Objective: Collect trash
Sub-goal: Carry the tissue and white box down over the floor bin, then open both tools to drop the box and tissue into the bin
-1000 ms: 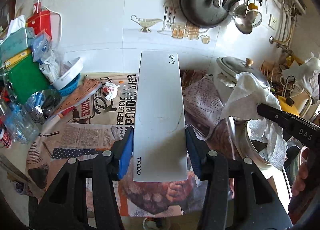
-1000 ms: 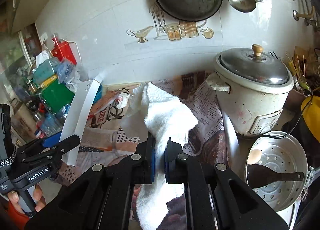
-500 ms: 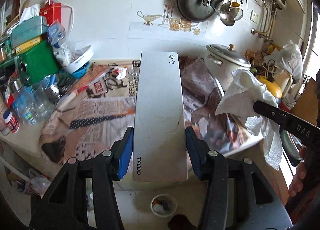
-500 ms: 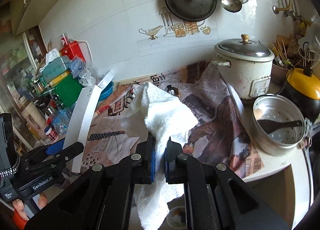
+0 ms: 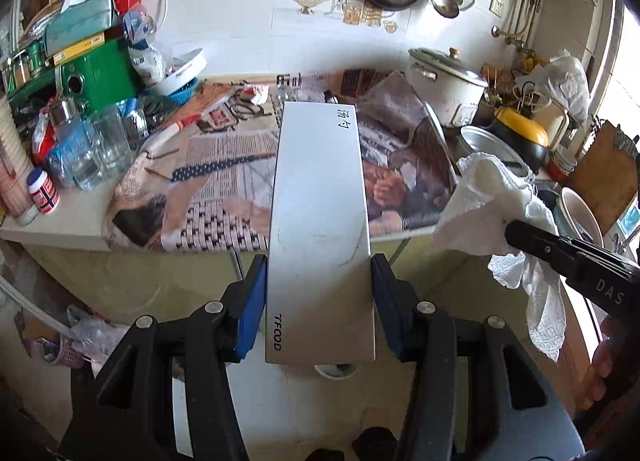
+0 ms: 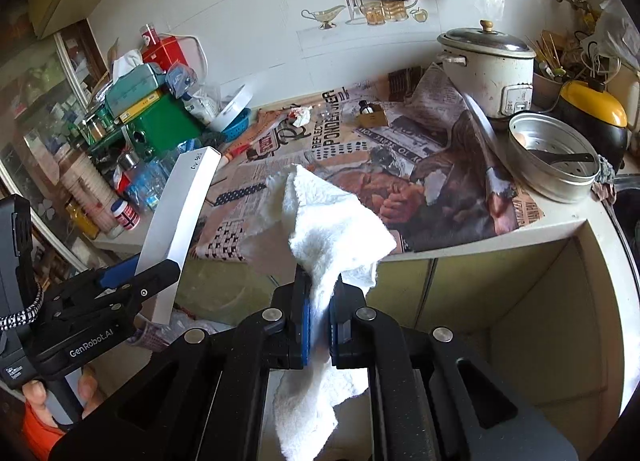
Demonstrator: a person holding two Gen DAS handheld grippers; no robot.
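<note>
Left view, nearest: your left gripper point(image 5: 318, 311) clamps a long flat white box point(image 5: 322, 229) by its two long edges, the blue pads point(image 5: 252, 311) pressing near the end printed "TFOOD". Held this way the box cannot pivot, since the pads bear on its narrow width, not its length. Its long axis runs straight along the fingers and away from you; the far end, marked with handwriting, points toward the counter point(image 5: 52, 231) and the wall behind it. The box is in the air in front of the counter's front edge, touching nothing but the pads.

Right view, nearest: your right gripper point(image 6: 320, 327) is closed tight on a crumpled white paper towel point(image 6: 332, 229). The pinch falls at about mid-sheet, so one bunch stands above the pads and a tail hangs limp below. The towel has no fixed axis; as it hangs, its length runs up and down through the pinch. It too is clear of the counter, over open floor.

Middle distance: on the floor beyond the box's near end shows the rim of a small white container point(image 5: 336, 371), mostly hidden; whether it is the bin cannot be told.

Far: newspaper point(image 6: 360, 153) covers the counter, with a small crumpled scrap point(image 6: 300, 115) lying on it near the wall, probably trash not yet collected. A rice cooker point(image 6: 490, 69) stands to the right.
</note>
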